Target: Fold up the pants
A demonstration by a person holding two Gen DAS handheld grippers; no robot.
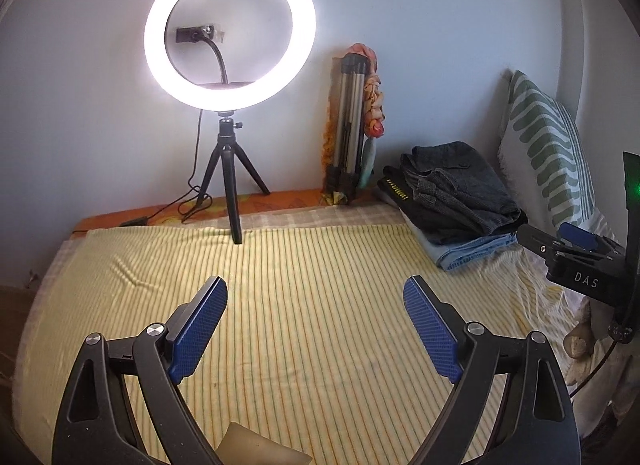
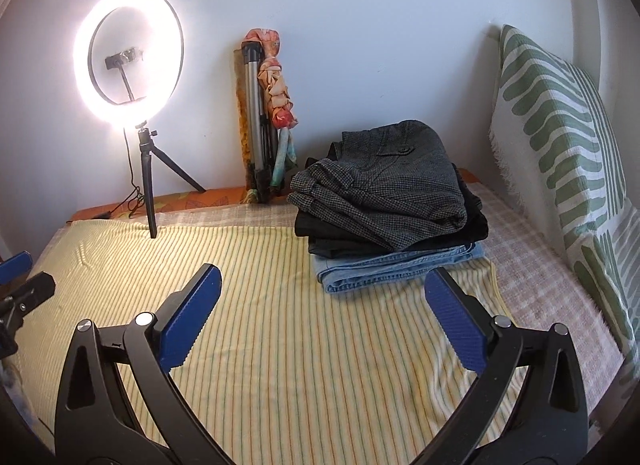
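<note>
The only writing you can read is "DAS", white letters on the black body of your right hand-held gripper [image 1: 576,243] where it enters the left wrist view at the right edge. Yellow marks on a dark garment in the stack are too small to read.

Going left to right: the lit ring light [image 1: 230,41] stands on its small black tripod [image 1: 236,181] at the far edge of the bed, one foot on the striped yellow sheet [image 1: 312,305]. Right of it a folded silver tripod [image 1: 350,125] with a patterned cloth [image 1: 374,93] draped on it leans against the wall. Next comes the stack of folded pants [image 2: 384,205]: grey checked pair on top, dark ones under it, blue jeans at the bottom. A green-patterned pillow [image 2: 560,137] stands against the wall at the far right.

Your left hand-held gripper [image 1: 316,297] is spread wide over bare sheet, nothing between its blue pads [image 1: 196,329]; the stack lies well apart from it, ahead and to the right. Your right hand-held gripper [image 2: 322,285] is likewise spread wide and empty; the stack lies just ahead of it, the jeans' near edge close to its right fingertip, not touching as far as you can see.

Both point forward and slanted downward at the bed, side by side, left one showing at the left edge of the right wrist view.
</note>
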